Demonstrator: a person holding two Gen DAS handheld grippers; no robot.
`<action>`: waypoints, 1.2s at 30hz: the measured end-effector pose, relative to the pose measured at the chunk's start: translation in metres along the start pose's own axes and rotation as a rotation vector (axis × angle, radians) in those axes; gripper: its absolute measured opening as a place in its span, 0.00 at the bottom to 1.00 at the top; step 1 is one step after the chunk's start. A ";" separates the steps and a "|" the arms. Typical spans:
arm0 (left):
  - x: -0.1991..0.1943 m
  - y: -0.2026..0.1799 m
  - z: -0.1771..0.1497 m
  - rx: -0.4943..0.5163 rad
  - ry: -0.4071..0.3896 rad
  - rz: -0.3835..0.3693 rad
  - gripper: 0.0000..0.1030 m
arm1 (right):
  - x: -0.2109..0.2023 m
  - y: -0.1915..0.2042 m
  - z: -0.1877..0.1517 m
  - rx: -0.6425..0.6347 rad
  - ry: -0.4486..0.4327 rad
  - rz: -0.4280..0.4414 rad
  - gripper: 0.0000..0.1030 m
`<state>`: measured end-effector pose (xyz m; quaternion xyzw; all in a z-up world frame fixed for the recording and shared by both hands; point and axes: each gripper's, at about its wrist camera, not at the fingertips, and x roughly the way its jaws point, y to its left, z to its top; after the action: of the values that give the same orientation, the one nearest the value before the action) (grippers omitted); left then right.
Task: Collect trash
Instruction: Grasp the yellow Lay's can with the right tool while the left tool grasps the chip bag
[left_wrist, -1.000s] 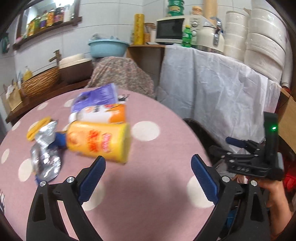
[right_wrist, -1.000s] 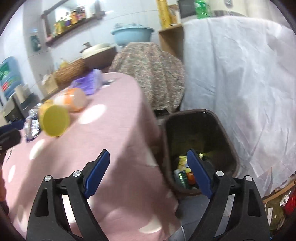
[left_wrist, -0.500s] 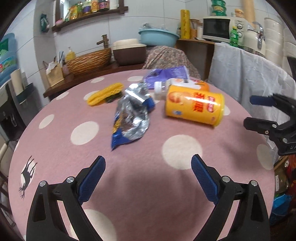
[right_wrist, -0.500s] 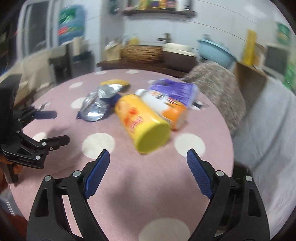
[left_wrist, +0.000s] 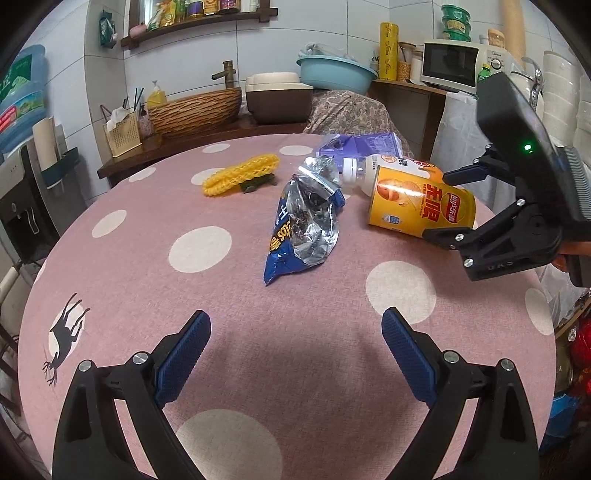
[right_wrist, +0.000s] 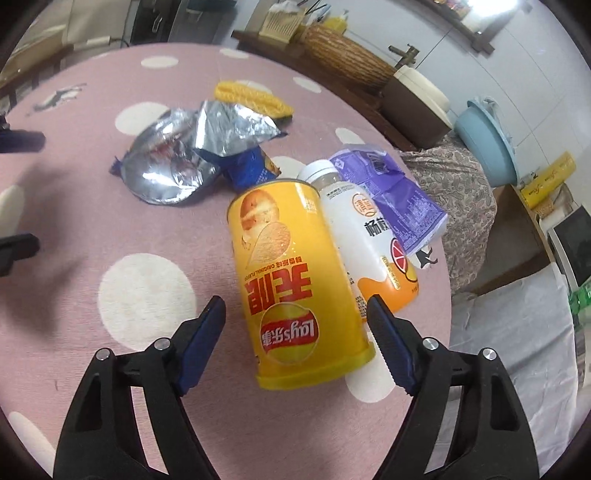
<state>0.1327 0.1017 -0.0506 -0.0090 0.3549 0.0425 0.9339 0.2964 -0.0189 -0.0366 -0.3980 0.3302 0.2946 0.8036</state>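
Yellow can (right_wrist: 295, 280) lies between your right gripper (right_wrist: 297, 332)'s spread jaws — squeeze off-centre and it rolls into the bottle (right_wrist: 365, 236) (left gripper (left_wrist: 295, 354) spread, idle).

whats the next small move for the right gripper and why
Probably close the right gripper on the yellow Lay's chip can: the can lies on its side between the open jaws, lid end nearest, with neither pad seeming to touch it yet.

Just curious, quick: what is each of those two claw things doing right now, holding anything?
Left gripper: open, holding nothing, above the table.
Right gripper: open, jaws either side of the yellow chip can, not clamped.
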 end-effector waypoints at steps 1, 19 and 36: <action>0.001 0.001 0.000 0.002 0.001 -0.002 0.90 | 0.005 0.001 0.001 -0.014 0.014 -0.006 0.75; 0.020 0.026 0.031 -0.029 0.032 -0.065 0.83 | 0.013 0.022 0.000 -0.083 0.040 -0.088 0.68; 0.091 0.027 0.074 0.021 0.178 -0.090 0.25 | -0.021 0.017 -0.032 0.100 -0.042 0.050 0.65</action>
<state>0.2473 0.1389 -0.0555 -0.0189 0.4360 -0.0044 0.8997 0.2614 -0.0415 -0.0432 -0.3427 0.3372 0.3060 0.8217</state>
